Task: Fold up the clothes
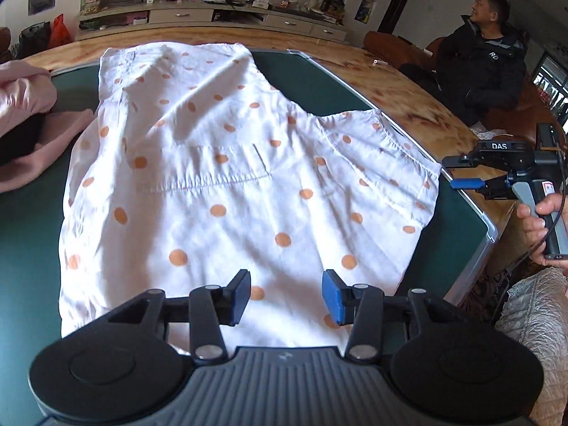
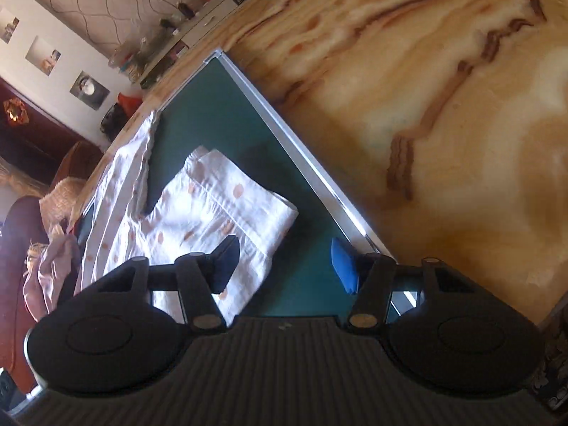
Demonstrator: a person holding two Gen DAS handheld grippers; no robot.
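Note:
A white garment with orange dots (image 1: 227, 177) lies spread flat on the green mat (image 1: 28, 248), two legs reaching away from me. My left gripper (image 1: 285, 296) is open and empty just above its near hem. My right gripper (image 1: 461, 172) shows at the right edge of the left wrist view, beside the right leg's end, jaws apart. In the right wrist view the right gripper (image 2: 284, 262) is open and empty above the mat (image 2: 220, 120), its left finger over the corner of the garment (image 2: 213, 213).
Pink clothes (image 1: 25, 124) are piled on the mat's left side. The mat has a metal rim (image 2: 312, 163) and lies on a glossy wooden table (image 2: 426, 106). A man in a dark jacket (image 1: 482, 56) sits beyond the table at the right.

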